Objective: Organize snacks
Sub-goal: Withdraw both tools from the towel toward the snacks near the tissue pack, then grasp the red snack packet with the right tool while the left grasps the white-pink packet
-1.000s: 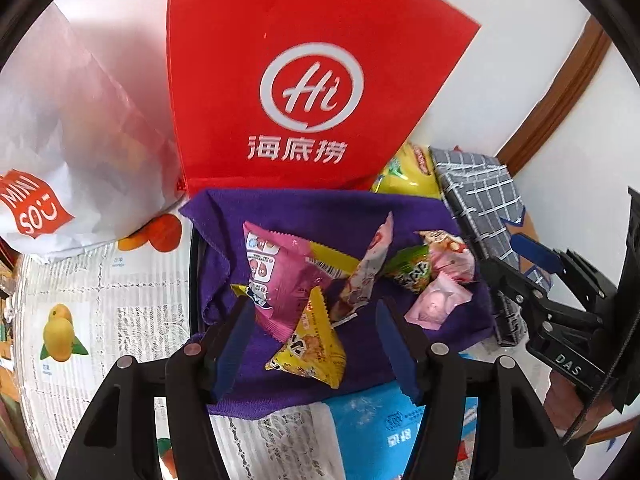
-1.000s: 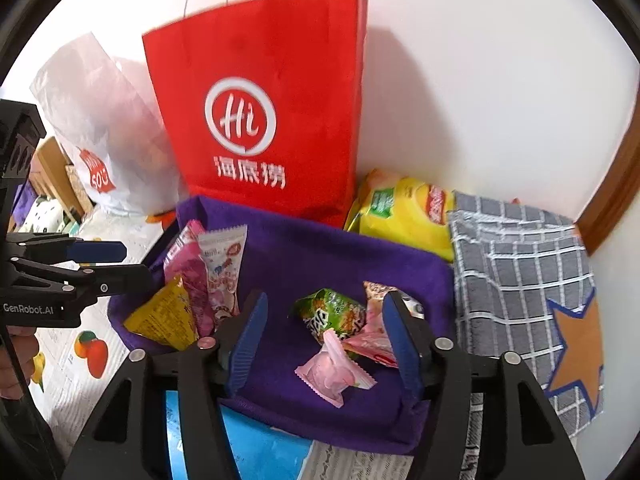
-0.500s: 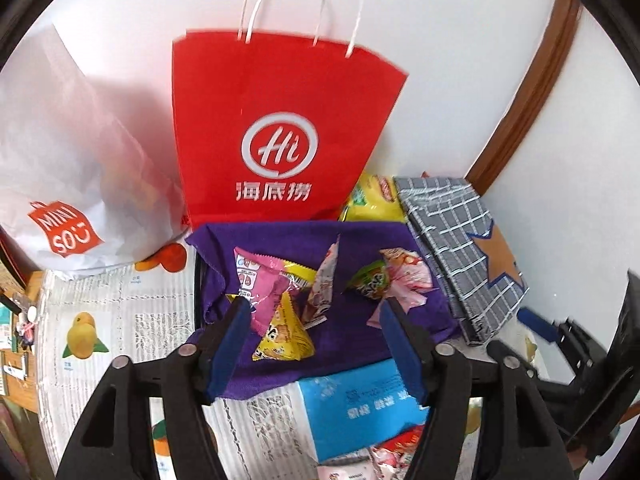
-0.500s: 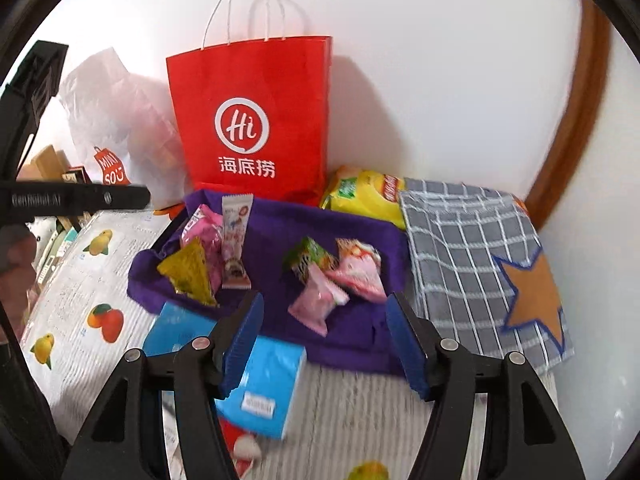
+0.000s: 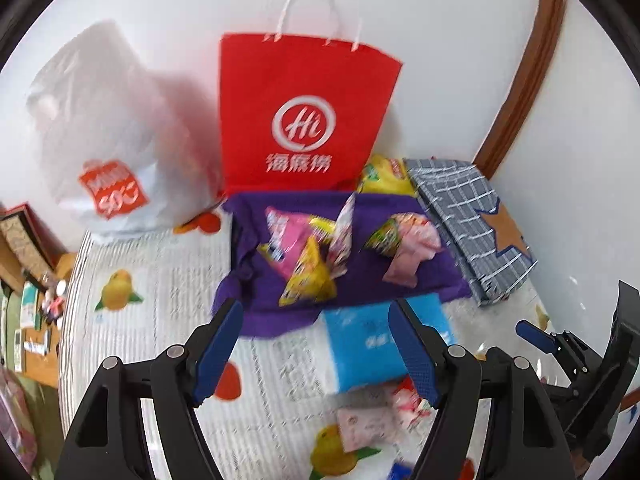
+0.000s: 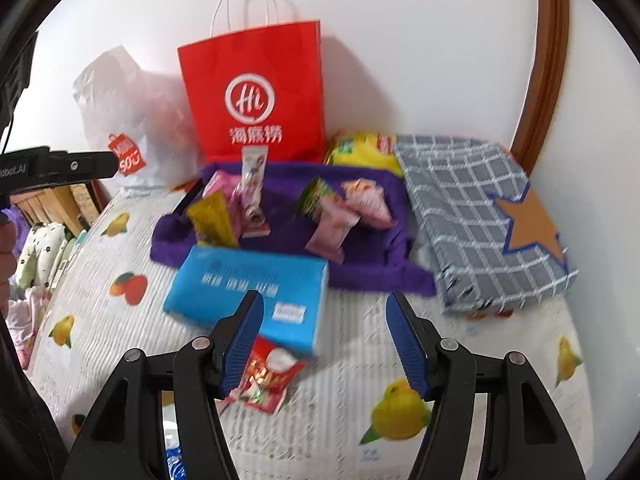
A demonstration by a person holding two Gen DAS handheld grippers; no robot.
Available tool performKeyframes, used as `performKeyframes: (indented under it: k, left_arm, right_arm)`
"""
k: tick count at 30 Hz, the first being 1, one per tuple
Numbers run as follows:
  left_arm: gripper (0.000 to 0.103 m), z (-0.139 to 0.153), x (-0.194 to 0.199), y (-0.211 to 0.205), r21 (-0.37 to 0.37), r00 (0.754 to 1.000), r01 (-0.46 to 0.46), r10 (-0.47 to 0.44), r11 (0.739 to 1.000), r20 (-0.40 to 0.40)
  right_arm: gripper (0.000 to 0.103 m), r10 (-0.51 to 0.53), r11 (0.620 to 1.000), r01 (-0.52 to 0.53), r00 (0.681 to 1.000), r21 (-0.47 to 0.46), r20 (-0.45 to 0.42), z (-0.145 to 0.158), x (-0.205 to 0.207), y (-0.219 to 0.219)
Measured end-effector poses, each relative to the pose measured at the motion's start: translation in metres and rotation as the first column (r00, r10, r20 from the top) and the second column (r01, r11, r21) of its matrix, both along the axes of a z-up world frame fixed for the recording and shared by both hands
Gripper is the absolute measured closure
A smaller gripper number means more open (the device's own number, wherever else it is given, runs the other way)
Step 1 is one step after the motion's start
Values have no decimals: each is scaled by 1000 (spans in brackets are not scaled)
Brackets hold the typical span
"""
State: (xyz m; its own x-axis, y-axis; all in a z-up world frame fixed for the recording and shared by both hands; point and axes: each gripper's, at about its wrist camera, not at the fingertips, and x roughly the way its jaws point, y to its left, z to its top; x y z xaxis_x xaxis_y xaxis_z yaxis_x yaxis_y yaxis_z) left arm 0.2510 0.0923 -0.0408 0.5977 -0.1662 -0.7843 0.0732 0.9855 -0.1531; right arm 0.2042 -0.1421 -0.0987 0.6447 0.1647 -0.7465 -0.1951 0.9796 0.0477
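Above a fruit-printed tabletop cover (image 5: 168, 280), the left tool (image 5: 314, 350) hangs with its jaws opening and nothing between them, well back from the snack packets (image 5: 308, 248) heaped on a purple cloth (image 5: 360, 280) (a white plastic bag (image 5: 108, 140) and a red paper bag (image 5: 300, 120) stand against the wall behind). A blue pack (image 6: 248, 292) lies between cloth and tools. The right tool (image 6: 324, 344) hovers about half open and empty, a red wrapped snack (image 6: 268, 376) just beside its left finger, a checked cloth bundle (image 6: 480, 216) farther right.
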Motion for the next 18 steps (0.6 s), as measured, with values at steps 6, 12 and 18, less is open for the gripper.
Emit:
performKeyframes:
  k: [6,12,18]
  left_arm:
    - [29,-31,-17,30,-65,996,-69,65,995,-60]
    - [29,-51,-36,38,-64,994,-74,68,995,-82]
    - [29,-63,-49,37,-64,994,-61,55,996,-93]
  right_arm:
    - [40,29,999,-26,996,29,-84,-35,-7,10]
    - [40,43,996,-33,992,83,-120,-60,-3,19]
    - [36,55,996,-45,990,76,-132,-72,15,32]
